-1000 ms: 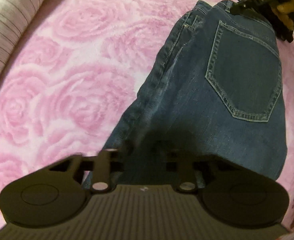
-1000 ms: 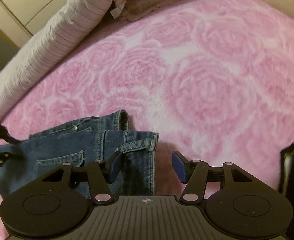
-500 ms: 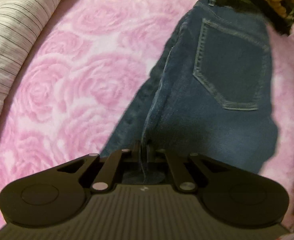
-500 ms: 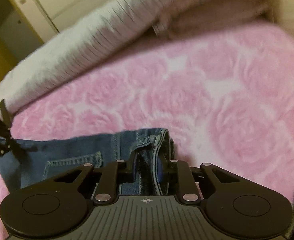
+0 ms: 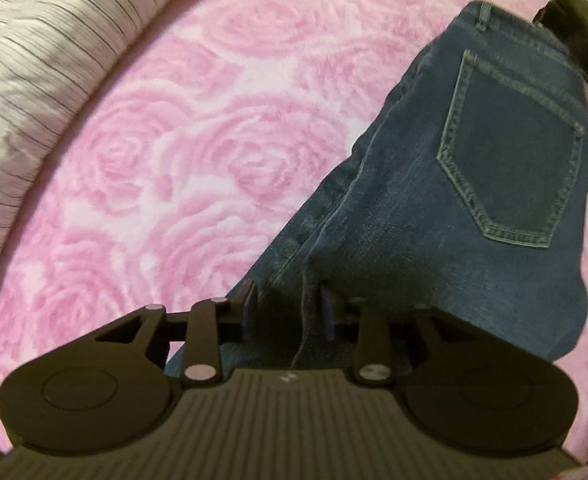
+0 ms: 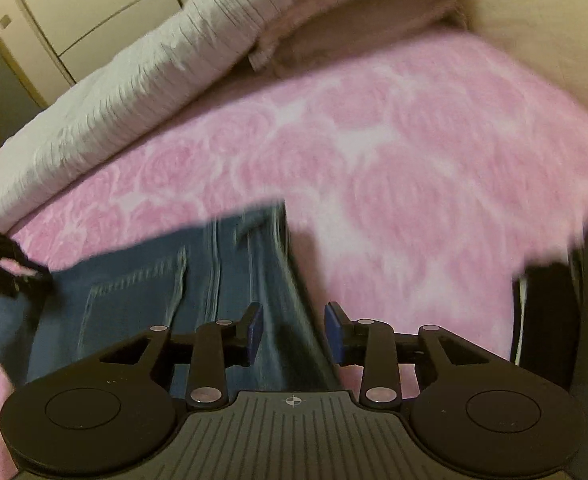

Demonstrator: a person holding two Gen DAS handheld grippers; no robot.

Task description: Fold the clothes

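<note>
In the left wrist view, at the upper left of the frame, a pale grey striped quilted cover (image 5: 34, 64) edges the bed, and the pink rose-patterned fleece blanket (image 5: 174, 168) fills the middle. The dark blue denim jeans (image 5: 433, 216) lie on that blanket, folded lengthwise with a back pocket up; their long axis climbs from the lower centre, where the left tongs (image 5: 288, 312) sit, to the waistband at the upper right, where the dark body of the right tongs (image 5: 577, 36) shows at the frame edge. So each hand is at one end of the garment, the left at the seat or thigh end, the right at the waist. The left tongs' jaws are opening: the blue pads stand apart on either side of a raised denim seam, and I judge that they no longer press it. In the right wrist view the jeans (image 6: 142, 292) spread from the left edge towards the lower centre, and the waistband edge runs down between the right tongs (image 6: 294, 332), whose jaws are also opening, with a visible gap on both sides of the cloth. Any next fold along the length would turn on this end-to-end line. The legs are cut off under the tongs' bodies, the right view is smeared by motion, and the dark object at its right edge cannot be made out.
</note>
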